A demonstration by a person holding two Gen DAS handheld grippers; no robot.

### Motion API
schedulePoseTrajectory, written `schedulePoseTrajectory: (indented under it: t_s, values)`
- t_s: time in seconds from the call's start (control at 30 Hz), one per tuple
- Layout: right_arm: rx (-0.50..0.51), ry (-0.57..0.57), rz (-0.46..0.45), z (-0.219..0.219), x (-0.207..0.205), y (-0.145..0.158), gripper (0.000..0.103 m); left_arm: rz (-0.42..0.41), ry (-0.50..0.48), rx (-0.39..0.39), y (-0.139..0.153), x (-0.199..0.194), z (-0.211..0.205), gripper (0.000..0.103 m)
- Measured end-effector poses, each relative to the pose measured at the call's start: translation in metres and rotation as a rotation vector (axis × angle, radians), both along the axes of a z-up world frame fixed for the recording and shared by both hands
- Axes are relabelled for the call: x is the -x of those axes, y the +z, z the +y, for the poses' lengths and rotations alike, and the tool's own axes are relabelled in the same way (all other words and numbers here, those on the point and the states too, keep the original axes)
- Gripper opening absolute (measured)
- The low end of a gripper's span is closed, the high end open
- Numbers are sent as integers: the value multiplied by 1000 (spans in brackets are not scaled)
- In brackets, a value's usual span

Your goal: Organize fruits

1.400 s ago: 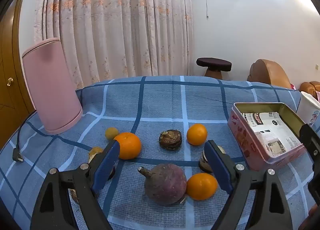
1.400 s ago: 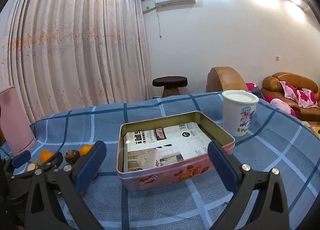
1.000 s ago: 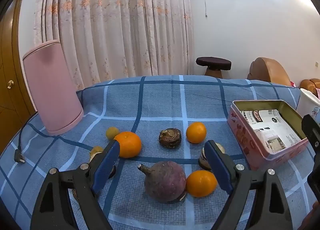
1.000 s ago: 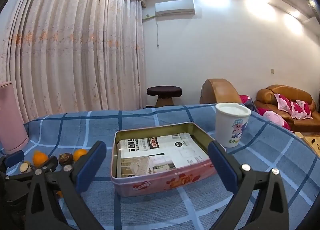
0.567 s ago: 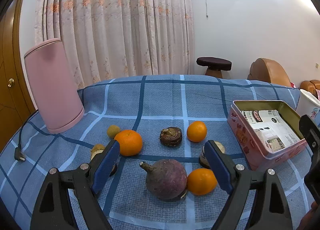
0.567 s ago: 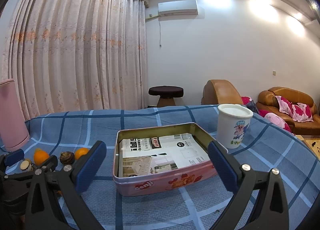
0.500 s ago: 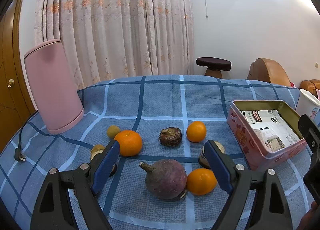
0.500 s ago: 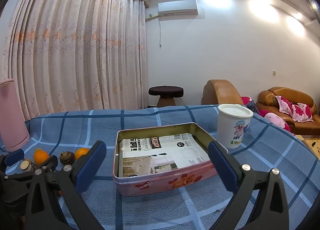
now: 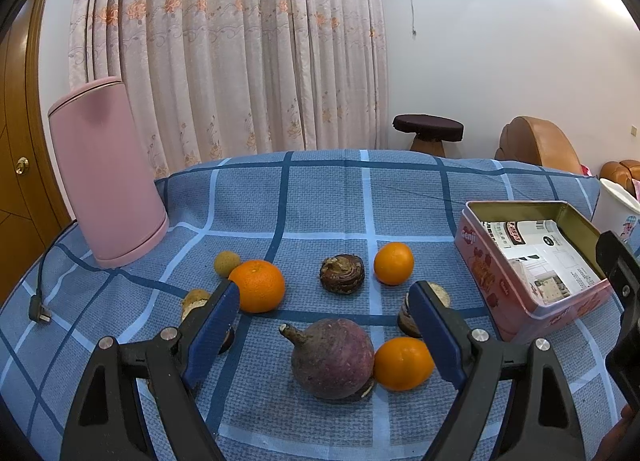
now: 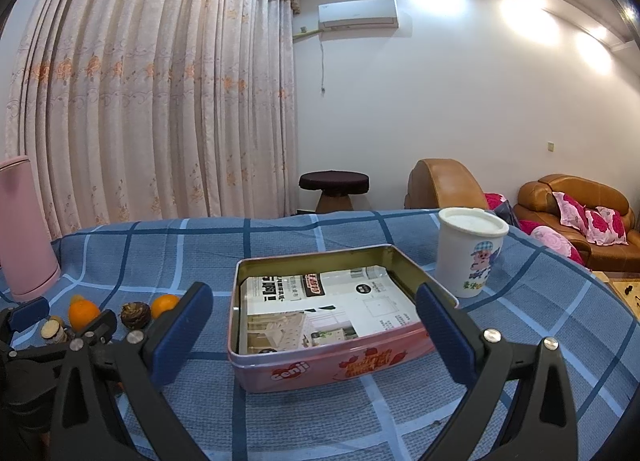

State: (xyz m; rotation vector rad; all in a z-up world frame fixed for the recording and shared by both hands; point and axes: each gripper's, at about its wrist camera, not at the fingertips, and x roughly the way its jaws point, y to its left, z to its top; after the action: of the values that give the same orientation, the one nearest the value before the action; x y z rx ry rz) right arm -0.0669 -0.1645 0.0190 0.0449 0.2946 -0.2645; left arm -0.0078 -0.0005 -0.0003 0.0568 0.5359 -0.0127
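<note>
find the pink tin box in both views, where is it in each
Left wrist view: the pink tin box sits at the right edge, right of the fruits, partly behind the right tool's finger.
Right wrist view: the box sits centre frame, between the open tool's fingers.
Shared landmark: the white cup beside the box.

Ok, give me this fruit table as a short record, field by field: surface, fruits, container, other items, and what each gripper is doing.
surface: blue checked tablecloth
oranges: three, large orange, far orange, near orange
other produce: purple round root touching the near orange; dark brown fruit; small tan fruit
container: pink tin, open, holding only printed paper, no fruit
other items: pink cylinder; white cup
left gripper: open, holding nothing, purple root between its fingers
right gripper: open, holding nothing, facing the tin
</note>
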Motion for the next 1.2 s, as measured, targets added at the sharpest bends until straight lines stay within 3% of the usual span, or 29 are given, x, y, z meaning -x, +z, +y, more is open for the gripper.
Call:
schedulePoseTrajectory:
  t_s: [0.9,1.2]
  values:
    - [-5,63,26,5,-1,0,103,28,2,62,-3,1,13,87]
    - [-12,89,43,6,-4,-1,97,31,17,52,-2,1,19,87]
